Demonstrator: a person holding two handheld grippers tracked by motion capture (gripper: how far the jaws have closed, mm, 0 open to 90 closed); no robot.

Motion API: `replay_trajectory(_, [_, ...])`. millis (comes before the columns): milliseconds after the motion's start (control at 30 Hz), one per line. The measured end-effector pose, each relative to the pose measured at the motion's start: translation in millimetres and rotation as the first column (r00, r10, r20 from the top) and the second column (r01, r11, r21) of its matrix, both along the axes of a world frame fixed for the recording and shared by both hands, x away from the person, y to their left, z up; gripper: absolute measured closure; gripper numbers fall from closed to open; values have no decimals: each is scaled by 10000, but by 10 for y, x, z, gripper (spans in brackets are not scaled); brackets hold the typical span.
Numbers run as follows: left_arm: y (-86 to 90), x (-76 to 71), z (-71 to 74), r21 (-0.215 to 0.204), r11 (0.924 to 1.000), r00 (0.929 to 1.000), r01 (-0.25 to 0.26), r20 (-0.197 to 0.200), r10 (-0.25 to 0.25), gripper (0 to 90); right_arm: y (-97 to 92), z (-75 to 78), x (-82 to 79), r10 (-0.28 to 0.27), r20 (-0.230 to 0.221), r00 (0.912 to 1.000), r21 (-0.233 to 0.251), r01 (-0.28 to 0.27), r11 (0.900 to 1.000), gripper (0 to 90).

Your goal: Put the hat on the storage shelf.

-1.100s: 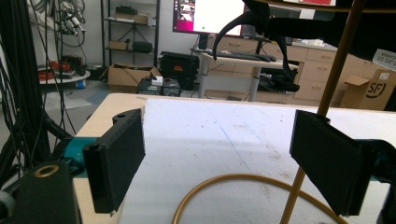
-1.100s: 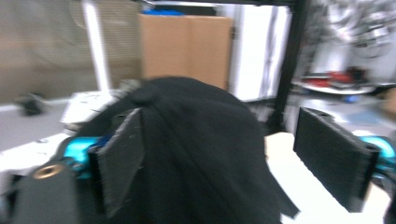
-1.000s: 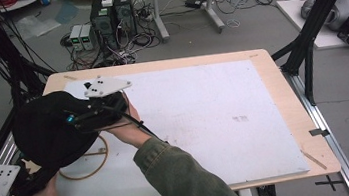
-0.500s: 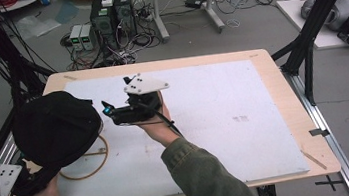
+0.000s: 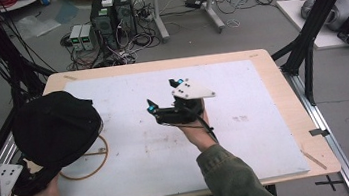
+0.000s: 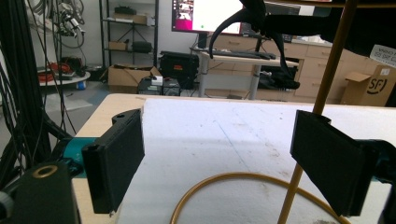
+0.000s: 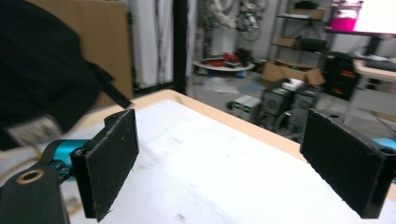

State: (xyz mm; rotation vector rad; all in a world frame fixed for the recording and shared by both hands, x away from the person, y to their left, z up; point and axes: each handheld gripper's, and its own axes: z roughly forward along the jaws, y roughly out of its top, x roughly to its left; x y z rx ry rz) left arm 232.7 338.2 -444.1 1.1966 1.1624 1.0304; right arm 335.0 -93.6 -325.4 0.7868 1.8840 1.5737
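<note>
A black dome-shaped fabric item [image 5: 55, 127] sits on the left part of the white tabletop [image 5: 265, 117], over a thin yellow hoop [image 5: 104, 159]. My left gripper [image 6: 219, 154] is open at the table's front left corner, its grey plate [image 5: 8, 179] showing beside the fabric. The hoop [image 6: 224, 176] curves on the table between its jaws, and a yellow rod [image 6: 327, 79] rises to the black fabric [image 6: 369, 28] overhead. My right gripper [image 5: 163, 95] hovers open over the table's middle, holding nothing. In the right gripper view the black fabric [image 7: 37, 60] lies off to the left.
Wooden table edges [image 5: 280, 75] frame the white surface. Black frame posts [image 5: 314, 25] stand at the right, and cables and a rail run along the left. Computer boxes [image 5: 112, 15] sit on the floor behind the table.
My right gripper has left the black fabric item and moved right to the middle of the table, jaws open. The left gripper and the fabric have stayed in place.
</note>
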Motion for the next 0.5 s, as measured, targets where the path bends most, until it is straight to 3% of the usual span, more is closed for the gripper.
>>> replay_trajectory(33, [2,-1,1,3,10000,10000,-10,6,10,179,-163,-48,-9,-399,10,9992,123,399,9991,110])
replay_trajectory(200, [10,-16,10,15,10000,10000,-64,39,64,179,-428,-147,-21,-1086,-85,9940,350,1089,9934,109])
replay_trajectory(233, [10,-16,10,11,10000,10000,-64,37,64,179,-589,-211,-33,-1491,-160,9887,384,1496,9880,109])
replay_trajectory(333, [0,-13,9,21,10000,10000,-53,47,53,179,-731,-256,-53,-1858,-184,9824,409,1864,9816,109])
replay_trajectory(367, [-1,-13,10,79,10000,10000,-35,25,35,179,-853,-287,-78,-2197,-225,9753,586,2206,9736,109])
replay_trajectory(433, [-19,-10,11,93,10000,10000,11,37,-11,179,-923,-304,-93,-2422,-192,9700,604,2430,9682,110])
replay_trajectory(500, [-37,-11,14,150,9999,10000,60,7,-60,179,-1129,-376,-152,-3196,-47,9475,709,3191,9451,109])
